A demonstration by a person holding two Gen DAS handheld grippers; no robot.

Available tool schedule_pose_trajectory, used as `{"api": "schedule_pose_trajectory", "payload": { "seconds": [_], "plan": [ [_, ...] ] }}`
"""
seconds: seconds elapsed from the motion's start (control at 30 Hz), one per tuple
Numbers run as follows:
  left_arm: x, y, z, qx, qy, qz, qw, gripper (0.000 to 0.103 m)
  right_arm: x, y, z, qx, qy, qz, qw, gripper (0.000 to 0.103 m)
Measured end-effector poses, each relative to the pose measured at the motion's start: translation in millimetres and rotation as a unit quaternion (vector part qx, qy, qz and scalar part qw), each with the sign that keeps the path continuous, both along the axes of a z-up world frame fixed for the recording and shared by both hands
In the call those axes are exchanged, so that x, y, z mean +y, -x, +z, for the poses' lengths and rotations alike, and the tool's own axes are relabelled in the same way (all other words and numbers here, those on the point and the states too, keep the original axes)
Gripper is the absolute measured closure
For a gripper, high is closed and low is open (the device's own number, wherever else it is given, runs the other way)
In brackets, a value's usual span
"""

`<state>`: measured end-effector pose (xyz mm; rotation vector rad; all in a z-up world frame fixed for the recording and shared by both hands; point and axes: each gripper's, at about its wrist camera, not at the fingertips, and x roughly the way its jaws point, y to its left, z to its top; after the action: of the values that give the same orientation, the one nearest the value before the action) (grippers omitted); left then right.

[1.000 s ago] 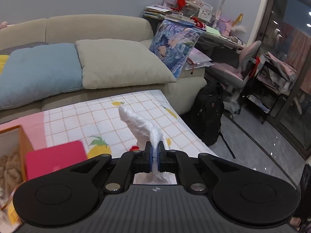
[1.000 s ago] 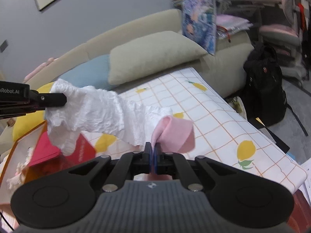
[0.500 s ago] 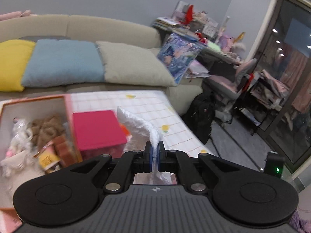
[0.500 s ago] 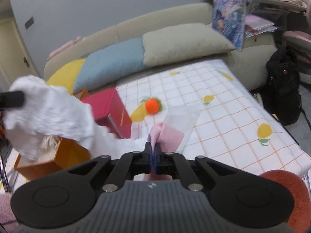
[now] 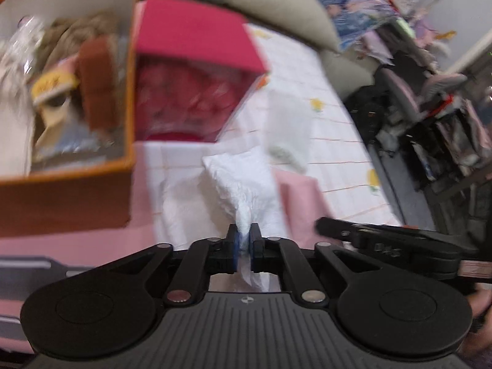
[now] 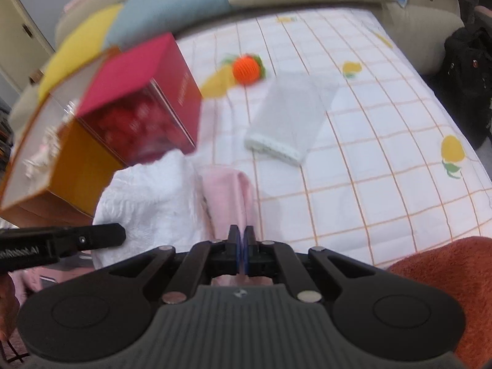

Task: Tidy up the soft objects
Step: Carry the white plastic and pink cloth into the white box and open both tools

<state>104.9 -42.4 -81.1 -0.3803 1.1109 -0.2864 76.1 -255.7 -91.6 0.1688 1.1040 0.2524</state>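
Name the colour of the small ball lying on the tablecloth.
Orange ball, clearest in the right wrist view.

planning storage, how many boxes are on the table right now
2: an orange box at the left holding soft items, and a red box against its right side. Others may lie out of view.

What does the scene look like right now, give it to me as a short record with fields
left gripper: shut on the white cloth
right gripper: shut on the pink cloth
cloths: side by side, low over the checked table cover
orange box: open, holds mixed soft items
red box: beside the orange box
loose on cover: orange ball, sheer white pouch
image: motion-blurred
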Motion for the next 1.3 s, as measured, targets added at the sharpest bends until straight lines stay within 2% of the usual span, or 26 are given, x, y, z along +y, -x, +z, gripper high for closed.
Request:
{"api": "schedule_pose_trajectory", "payload": {
  "seconds": [0.07,0.1,0.13,0.3,0.33,0.37,0.4,0.6,0.63,0.67,0.77,0.87,1.0,1.07,1.13,1.17,1.23,1.3],
  "plan": [
    [-0.1,-1.7,-12.2,0.009,-0.008,0.012,0.9998,0.081,1.5,-4.7,-4.0,0.004,-0.004,0.002,1.000,0.103],
    [-0.8,-2.0,-15.7,0.016,-0.018,0.018,0.9995,0.063,3.1,-7.9,-6.2,0.006,-0.001,0.003,1.000,0.103],
    [-1.7,-2.5,-19.2,0.021,-0.033,0.026,0.9989,0.052,5.0,-9.9,-7.9,0.009,0.002,0.004,1.000,0.103],
    [0.9,5.2,-35.9,0.035,-0.058,0.045,0.9967,0.034,12.9,-18.8,-16.4,0.022,0.002,0.016,1.000,0.094],
    [0.0,4.2,-39.1,0.035,-0.060,0.049,0.9964,0.031,13.0,-20.3,-17.3,0.022,0.002,0.014,1.000,0.085],
    [0.8,5.4,-41.8,0.035,-0.061,0.051,0.9962,0.029,13.0,-21.6,-18.0,0.023,0.002,0.012,1.000,0.070],
    [0.4,5.7,-43.0,0.030,-0.061,0.053,0.9963,0.026,12.8,-22.8,-18.4,0.022,0.003,0.008,1.000,0.065],
    [-7.8,8.3,-42.2,-0.001,-0.078,0.041,0.9961,0.017,15.2,-31.0,-27.6,0.033,0.015,0.000,0.999,0.066],
    [-9.1,9.4,-42.3,-0.006,-0.081,0.038,0.9960,0.016,17.0,-31.9,-29.5,0.036,0.016,0.005,0.999,0.071],
    [-8.8,12.4,-40.7,-0.010,-0.085,0.035,0.9958,0.016,19.6,-32.5,-31.1,0.038,0.019,0.010,0.999,0.076],
    [-11.5,13.8,-39.8,-0.021,-0.081,0.020,0.9963,0.021,28.1,-32.1,-33.8,0.037,0.034,0.027,0.998,0.082],
    [-15.8,15.8,-39.1,-0.034,-0.079,0.002,0.9963,0.032,30.2,-31.0,-34.6,0.036,0.036,0.036,0.998,0.091],
    [-25.8,16.2,-39.8,-0.045,-0.068,-0.024,0.9964,0.042,26.6,-31.3,-35.8,0.040,0.023,0.034,0.998,0.095],
    [-29.6,16.9,-39.6,-0.051,-0.074,-0.032,0.9954,0.048,26.5,-30.9,-36.4,0.040,0.022,0.033,0.998,0.096],
    [-29.7,17.7,-38.3,-0.057,-0.075,-0.037,0.9948,0.064,26.8,-30.3,-37.1,0.040,0.021,0.033,0.998,0.097],
    [-30.0,19.0,-36.4,-0.063,-0.077,-0.042,0.9942,0.068,26.4,-30.0,-37.2,0.040,0.020,0.032,0.998,0.098],
    [-30.0,21.4,-31.5,-0.074,-0.080,-0.047,0.9929,0.086,25.2,-29.1,-36.8,0.039,0.016,0.028,0.999,0.099],
    [-27.6,23.5,-25.6,-0.082,-0.078,-0.045,0.9926,0.089,24.2,-27.5,-35.1,0.036,0.014,0.026,0.999,0.099]
  ]
}}
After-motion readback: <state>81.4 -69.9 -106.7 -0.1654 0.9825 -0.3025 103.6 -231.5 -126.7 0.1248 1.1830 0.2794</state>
